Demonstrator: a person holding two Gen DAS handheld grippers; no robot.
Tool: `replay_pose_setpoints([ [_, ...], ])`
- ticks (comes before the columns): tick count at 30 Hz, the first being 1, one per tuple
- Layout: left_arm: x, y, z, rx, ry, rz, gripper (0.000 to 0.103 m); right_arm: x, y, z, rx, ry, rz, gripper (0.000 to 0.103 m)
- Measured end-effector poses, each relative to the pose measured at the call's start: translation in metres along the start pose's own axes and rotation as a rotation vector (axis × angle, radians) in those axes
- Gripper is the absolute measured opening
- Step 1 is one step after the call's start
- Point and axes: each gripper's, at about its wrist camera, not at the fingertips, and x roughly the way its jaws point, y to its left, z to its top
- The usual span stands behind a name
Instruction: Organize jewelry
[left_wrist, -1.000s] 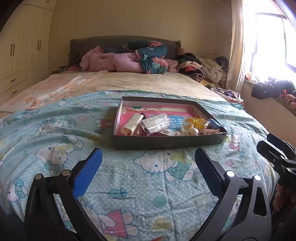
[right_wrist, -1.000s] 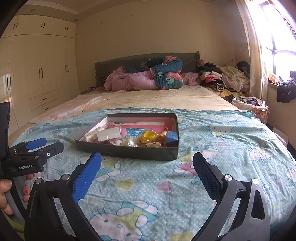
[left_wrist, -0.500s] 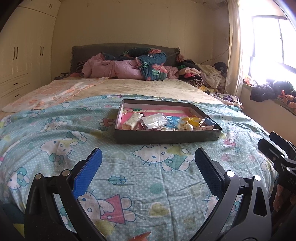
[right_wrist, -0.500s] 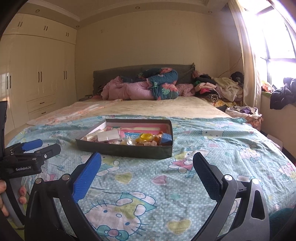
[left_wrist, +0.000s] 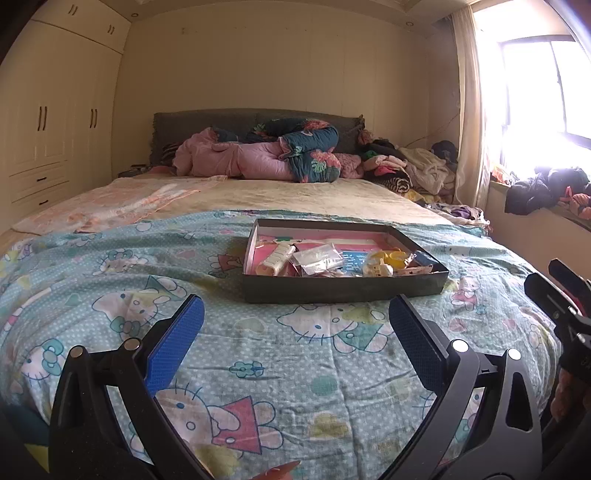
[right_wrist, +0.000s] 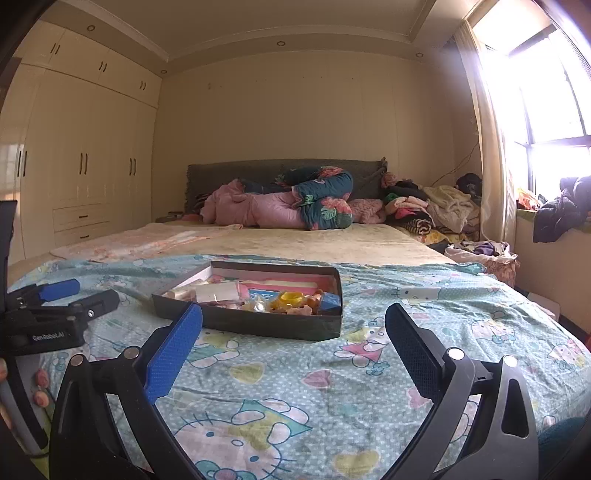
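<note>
A shallow dark cardboard tray (left_wrist: 343, 288) of jumbled jewelry and small packets sits on the cartoon-cat printed blue bedspread (left_wrist: 110, 280), toward its foot edge. The left gripper (left_wrist: 295, 334) and right gripper (right_wrist: 293, 334) hover short of it, jaws spread wide, empty.

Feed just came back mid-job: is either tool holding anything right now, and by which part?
Nothing is held. The left tool and right tool are both open and empty over the bedspread, short of the box of jewelry.
</note>
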Motion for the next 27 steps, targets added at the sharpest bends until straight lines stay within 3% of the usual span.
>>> replay_pose_setpoints([
  [27,0.002,-0.001,-0.002,0.001,-0.013,-0.001,0.092,0.012,0.004,-0.007,0.013,0.010,-0.006,0.097],
])
